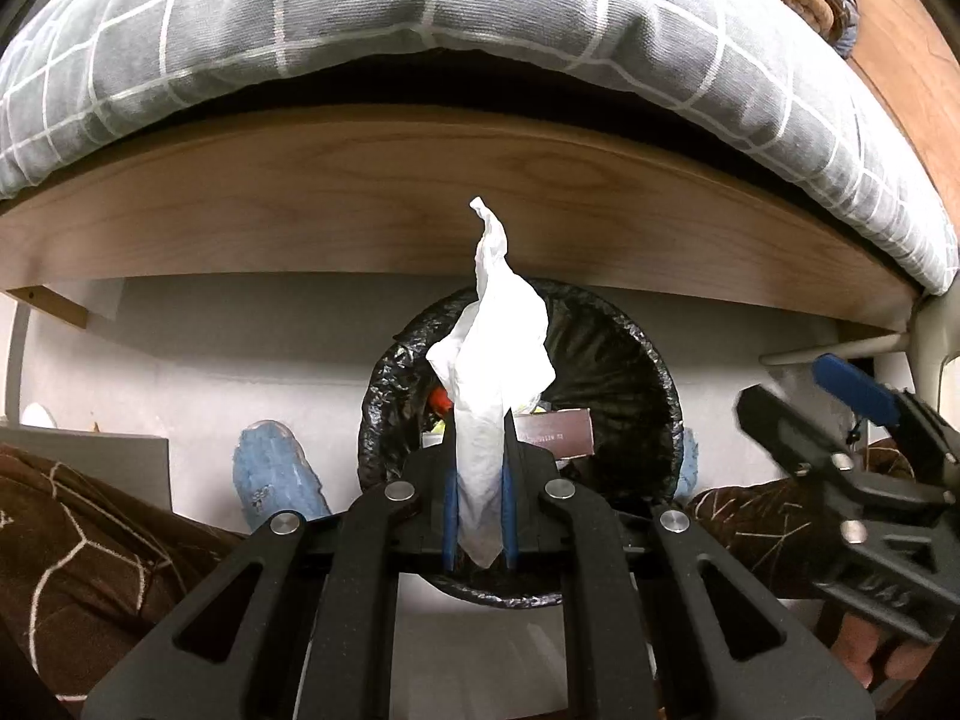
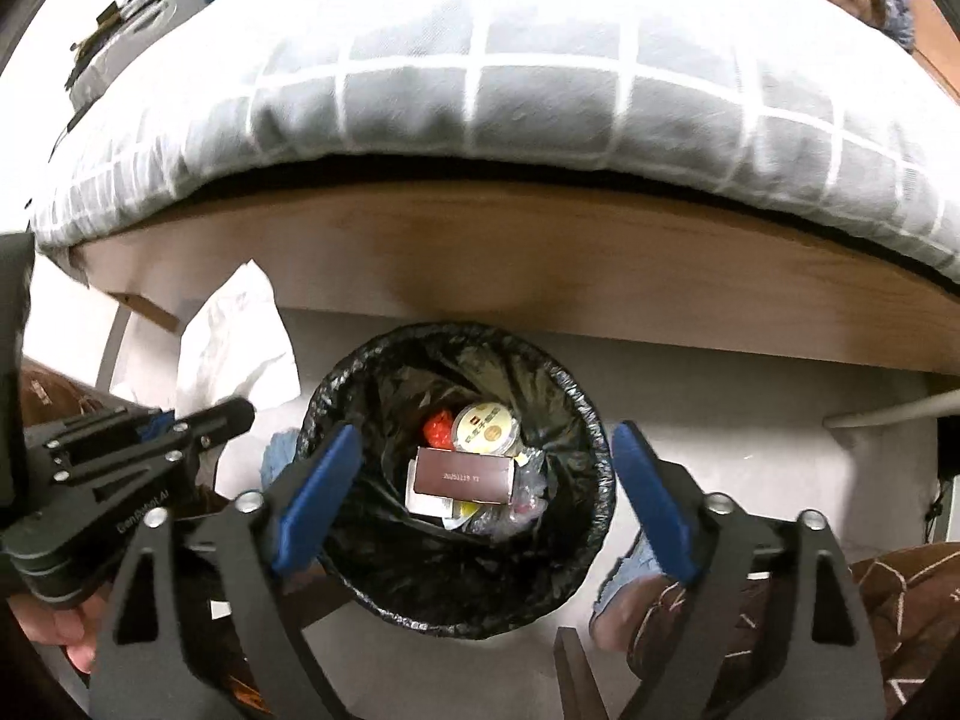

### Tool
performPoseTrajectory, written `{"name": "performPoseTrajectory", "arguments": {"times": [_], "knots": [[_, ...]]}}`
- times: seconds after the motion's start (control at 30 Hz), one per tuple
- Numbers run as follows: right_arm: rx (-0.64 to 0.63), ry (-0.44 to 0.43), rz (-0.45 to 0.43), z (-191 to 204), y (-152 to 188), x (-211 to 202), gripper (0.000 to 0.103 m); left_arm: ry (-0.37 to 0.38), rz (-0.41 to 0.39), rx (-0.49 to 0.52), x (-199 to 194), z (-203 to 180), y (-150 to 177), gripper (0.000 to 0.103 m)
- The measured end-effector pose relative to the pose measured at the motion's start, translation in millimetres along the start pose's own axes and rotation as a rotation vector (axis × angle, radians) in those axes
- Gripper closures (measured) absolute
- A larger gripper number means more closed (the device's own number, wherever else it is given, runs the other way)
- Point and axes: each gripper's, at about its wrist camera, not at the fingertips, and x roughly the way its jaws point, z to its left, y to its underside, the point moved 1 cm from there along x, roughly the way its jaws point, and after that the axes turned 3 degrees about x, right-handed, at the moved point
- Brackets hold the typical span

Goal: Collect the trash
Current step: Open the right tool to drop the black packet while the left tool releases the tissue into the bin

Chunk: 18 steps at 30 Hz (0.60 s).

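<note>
Below the wooden bed frame (image 2: 510, 252), a round trash bin (image 2: 456, 594) lined with a black bag is standing on the pale floor (image 2: 750, 420), already holding a brown rectangular box (image 2: 465, 475), a round yellow-and-white lid (image 2: 485, 427), a scrap of red wrapper (image 2: 438, 427) and some crumpled clear packaging. Directly over the bin's mouth, the right gripper (image 2: 480, 498) is hanging with its blue-padded jaws spread wide and nothing between them. Beside it, the left gripper (image 1: 480, 498) is pinching a crumpled white tissue (image 1: 492, 372) tight between its pads, with the paper sticking up above the bin's rim. A grey checked duvet (image 1: 420, 18) is drooping over the bed's edge above. The person's blue slippers (image 1: 276, 474) are flanking the bin.
</note>
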Motion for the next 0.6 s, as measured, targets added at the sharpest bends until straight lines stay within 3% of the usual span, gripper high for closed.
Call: {"name": "performPoseTrajectory", "arguments": {"times": [0.13,0.4,0.6], "knots": [[0.038,0.040,-0.044,-20,-3,-15,0.008,0.013,0.004,0.018,0,-9,-1,0.093],[0.102,0.117,-0.127,-63,-8,-46,0.008,0.029,0.016,0.088,3,-46,-3,0.093],[0.158,0.125,-0.146,-86,-6,-55,0.008,0.036,0.022,0.133,7,-73,-1,0.092]]}}
